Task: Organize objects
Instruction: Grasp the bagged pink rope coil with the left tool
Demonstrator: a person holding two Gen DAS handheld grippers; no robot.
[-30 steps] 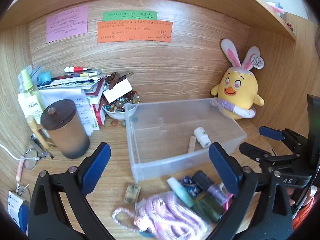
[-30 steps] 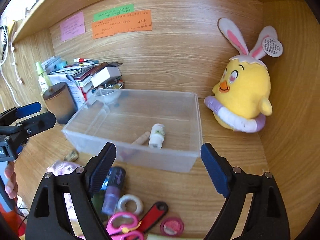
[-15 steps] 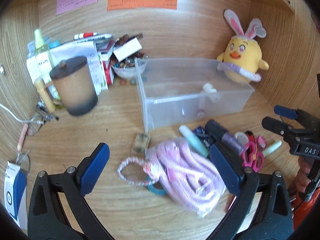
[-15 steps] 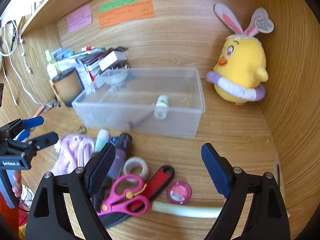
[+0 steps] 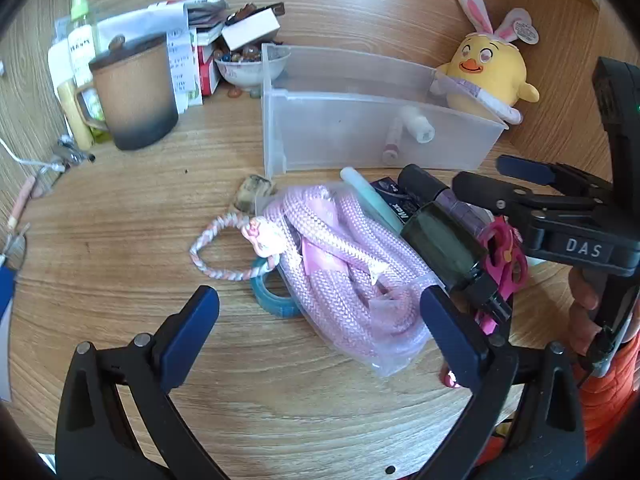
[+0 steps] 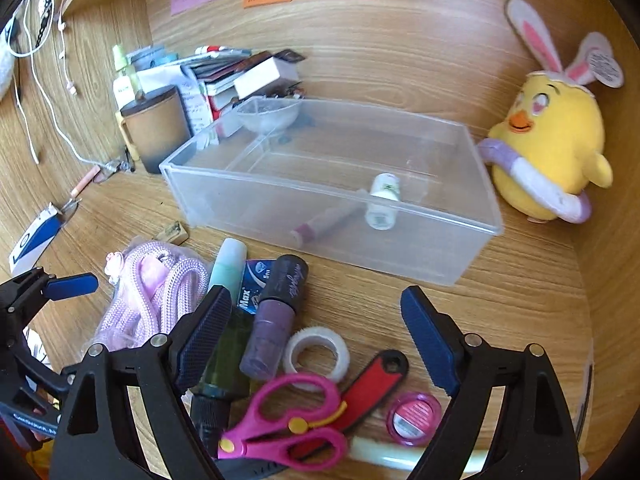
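Observation:
A clear plastic bin [image 6: 332, 240] sits mid-desk and holds a small white bottle [image 6: 382, 204] and a pink-capped tube [image 6: 324, 222]. In front of it lies a pile: bagged pink rope [image 5: 344, 264], blue tape roll [image 5: 272, 300], mint tube [image 6: 228, 264], purple bottle [image 6: 276, 320], white tape roll [image 6: 316, 354], pink scissors [image 6: 288, 428]. My left gripper [image 5: 318, 308] hangs open above the rope bag. My right gripper [image 6: 316, 304] hovers over the purple bottle and white tape with its jaws closing, the pads touching nothing.
A lidded brown mug [image 5: 132, 100], a bead bowl [image 5: 250, 68] and stacked books crowd the back left. A yellow chick plush [image 6: 548, 148] sits at the bin's right end. Wooden walls close the back and right. A red-black tool [image 6: 372, 384] and pink tin [image 6: 414, 414] lie near the front.
Both grippers have sunk and tipped downward toward the pile in front of the bin. The rope bag, bottles and scissors now fill the foreground. No object has been moved.

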